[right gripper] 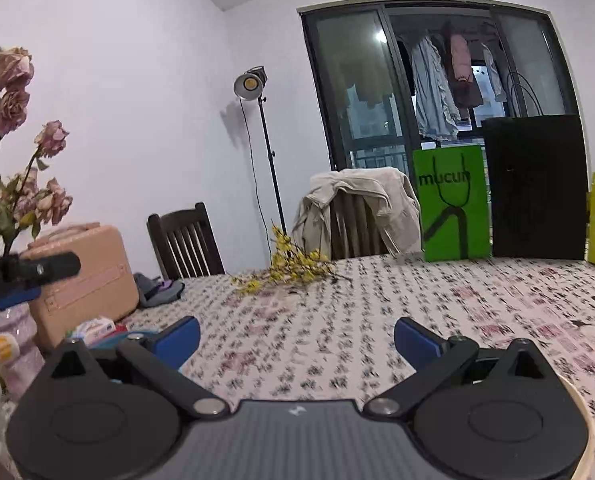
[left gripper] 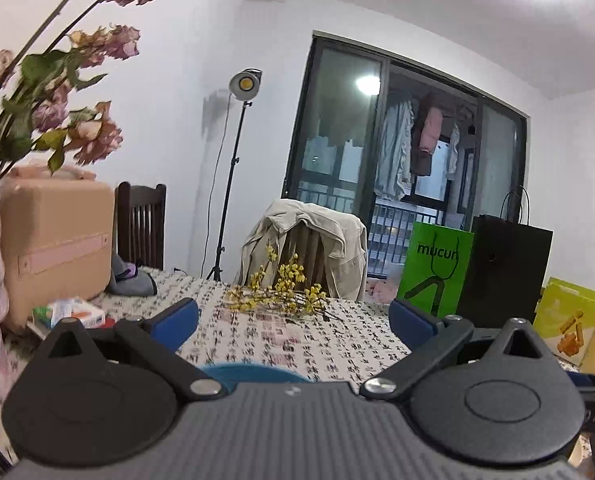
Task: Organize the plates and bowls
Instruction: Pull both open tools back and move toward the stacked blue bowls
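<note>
Left gripper (left gripper: 293, 320) and right gripper (right gripper: 297, 338), blue-padded fingers spread wide, both empty, above the calligraphy-print tablecloth (right gripper: 377, 300). A blue round bowl (left gripper: 253, 374) lies just beneath the left gripper; a cream round plate rim (right gripper: 577, 420) shows under the right gripper, near the table's front edge.

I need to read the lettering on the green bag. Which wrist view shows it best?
The right wrist view: the green bag stands larger, with "mucun" showing in full. In the left wrist view, the bag is smaller and the gripper partly covers its base.
</note>
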`<state>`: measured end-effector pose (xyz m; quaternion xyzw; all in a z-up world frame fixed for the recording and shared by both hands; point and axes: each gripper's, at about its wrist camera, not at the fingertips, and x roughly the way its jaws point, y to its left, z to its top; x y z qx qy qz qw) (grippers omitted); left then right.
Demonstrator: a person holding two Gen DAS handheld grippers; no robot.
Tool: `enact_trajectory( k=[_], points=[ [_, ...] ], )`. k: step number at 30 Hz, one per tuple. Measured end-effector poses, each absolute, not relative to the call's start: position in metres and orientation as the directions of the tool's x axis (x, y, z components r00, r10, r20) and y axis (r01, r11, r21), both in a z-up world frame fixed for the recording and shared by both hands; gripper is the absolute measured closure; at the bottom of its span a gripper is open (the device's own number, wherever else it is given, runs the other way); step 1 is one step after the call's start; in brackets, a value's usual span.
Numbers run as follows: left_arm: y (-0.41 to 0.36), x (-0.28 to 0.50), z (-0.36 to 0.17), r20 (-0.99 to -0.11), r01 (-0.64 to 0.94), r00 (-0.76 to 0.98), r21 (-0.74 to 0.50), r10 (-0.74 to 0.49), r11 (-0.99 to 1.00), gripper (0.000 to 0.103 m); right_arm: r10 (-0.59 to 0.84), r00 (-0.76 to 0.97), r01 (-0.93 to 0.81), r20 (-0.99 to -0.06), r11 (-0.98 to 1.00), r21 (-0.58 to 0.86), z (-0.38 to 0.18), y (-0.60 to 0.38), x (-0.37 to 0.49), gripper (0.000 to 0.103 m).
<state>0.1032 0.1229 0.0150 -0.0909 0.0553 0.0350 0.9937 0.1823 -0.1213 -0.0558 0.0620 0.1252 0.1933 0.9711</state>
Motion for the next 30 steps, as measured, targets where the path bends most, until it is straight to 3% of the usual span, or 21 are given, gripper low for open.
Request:
enact_trajectory(
  k=[8,17,23,30],
  points=[
    [0.073,0.069,-0.007,-0.204,-0.237,0.959,-0.211,0.194,0.948,0.0,0.484,0.829,-0.458,-0.28,0.875,0.154,-0.069,-0.166,0.169,0.0],
    [0.062,0.051,-0.011,-0.274,-0.359,0.915,-0.215,0.297,0.908,0.0,0.552,0.785,-0.537,-0.28,0.832,0.135,-0.072,-0.173,0.169,0.0],
    [0.069,0.048,-0.009,-0.268,-0.351,0.919,-0.23,0.288,0.908,0.0,0.541,0.796,-0.544,-0.27,0.836,0.07,-0.076,-0.16,0.16,0.0],
    [0.09,0.054,-0.008,-0.255,-0.275,0.942,-0.215,0.218,0.937,0.0,0.492,0.828,-0.486,-0.268,0.869,0.091,-0.078,-0.144,0.152,0.0]
  ],
)
